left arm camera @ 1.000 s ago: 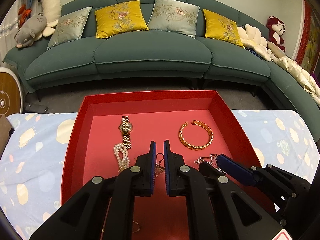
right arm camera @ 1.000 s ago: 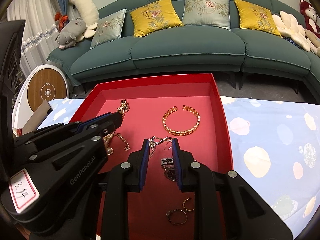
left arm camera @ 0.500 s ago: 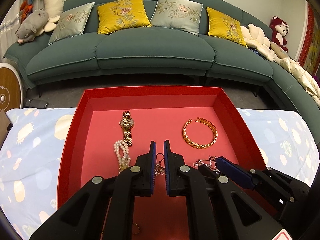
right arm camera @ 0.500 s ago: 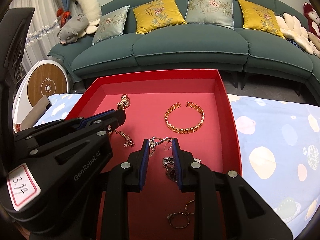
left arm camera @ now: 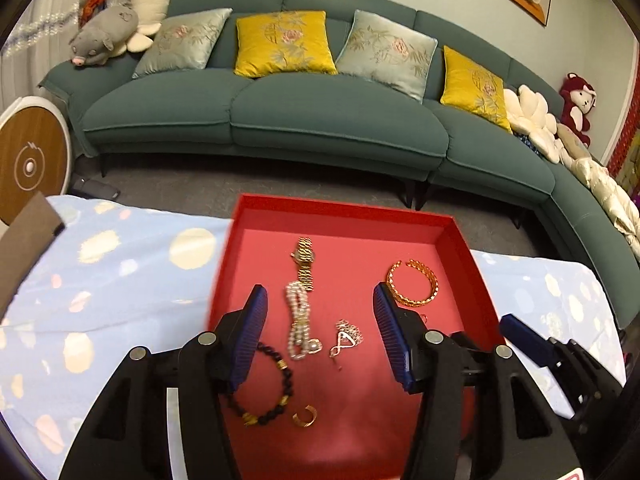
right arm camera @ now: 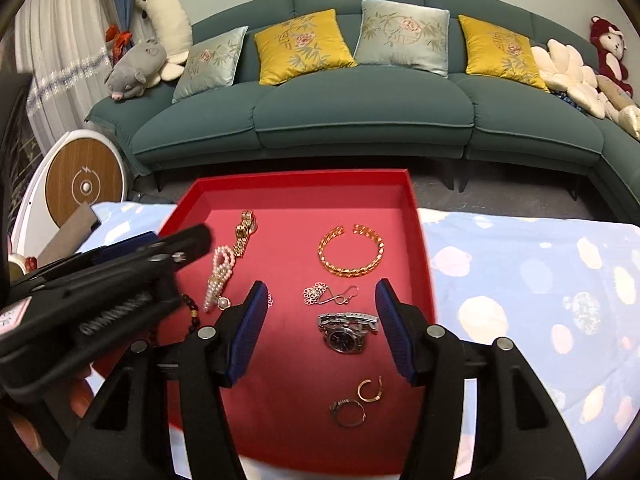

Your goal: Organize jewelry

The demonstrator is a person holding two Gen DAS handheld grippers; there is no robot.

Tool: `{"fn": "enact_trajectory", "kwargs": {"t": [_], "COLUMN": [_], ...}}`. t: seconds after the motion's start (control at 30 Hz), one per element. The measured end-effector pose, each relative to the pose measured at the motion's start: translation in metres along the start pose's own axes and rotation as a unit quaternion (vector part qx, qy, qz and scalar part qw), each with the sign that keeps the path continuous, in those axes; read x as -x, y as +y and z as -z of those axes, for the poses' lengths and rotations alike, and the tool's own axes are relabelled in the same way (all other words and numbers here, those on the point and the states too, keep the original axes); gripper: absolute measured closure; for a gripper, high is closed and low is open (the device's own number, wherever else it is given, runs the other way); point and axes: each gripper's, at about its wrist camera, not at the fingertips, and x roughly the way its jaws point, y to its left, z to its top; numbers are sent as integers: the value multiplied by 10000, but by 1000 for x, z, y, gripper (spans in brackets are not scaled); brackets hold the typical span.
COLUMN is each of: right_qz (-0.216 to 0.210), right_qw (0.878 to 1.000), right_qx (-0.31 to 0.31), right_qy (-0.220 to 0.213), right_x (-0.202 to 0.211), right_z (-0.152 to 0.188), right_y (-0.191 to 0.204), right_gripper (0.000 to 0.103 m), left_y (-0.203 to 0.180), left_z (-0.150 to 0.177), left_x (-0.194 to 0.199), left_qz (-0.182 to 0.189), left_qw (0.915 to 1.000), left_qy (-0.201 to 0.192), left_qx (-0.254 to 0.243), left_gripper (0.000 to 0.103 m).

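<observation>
Since the earlier frame both pairs of tongs have let go and lifted clear of the small pieces they pinched; left tongs [left arm camera: 320, 334] and right tongs [right arm camera: 320, 328] are opening, jaws spread, nothing pressed between the pads.

Contents of red tray [right arm camera: 420, 248] on the blue spotted cloth [right arm camera: 540, 280], near to far:
- silver ring [right arm camera: 349, 412] and gold hoop [right arm camera: 370, 390], side by side, nearest edge
- dark bead bracelet [left arm camera: 268, 388] and gold cuff ring [left arm camera: 305, 416], left near corner
- silver watch [right arm camera: 346, 330], lying flat
- silver filigree earring [right arm camera: 326, 294], just beyond the watch
- gold pendant piece [left arm camera: 346, 338], beside the pearl bracelet [left arm camera: 299, 320]
- gold bangle [right arm camera: 351, 250], right of centre
- gold watch [left arm camera: 305, 262], touching the pearls' far end

Beyond: green sofa [right arm camera: 360, 120]
</observation>
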Motion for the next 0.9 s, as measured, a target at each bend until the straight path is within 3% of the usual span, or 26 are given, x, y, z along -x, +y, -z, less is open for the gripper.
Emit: {"fn": "enact_trajectory", "kwargs": {"t": [0.33,0.43,0.63,0.77,0.9], "right_qz": [217,180,117,162,416], "right_qw": [9993,9984,9955,9973,9985], "right_qx": [-290,-539,-911,-686,-344], "right_qy": [-13,22,246,185,-6], "right_x": [74,92,103,104,106], "right_z": [14,33,53,53,51], "right_y": [-7,-13,-20,-8,7], "right_gripper": [42,41,41,41,29], "left_y": [19,22,24,19,20], "left_z": [33,52,80,87,87], "left_x": [78,91,91,87,84], "left_qz": [-113,-183,-148,-347,-490], "left_qw": [9996,9996,9993,9985,9976], "left_qy": [58,63,294,211,147], "left_qx": [-249,-221,-178,-376,-460], "left_gripper": [50,44,41,33,33]}}
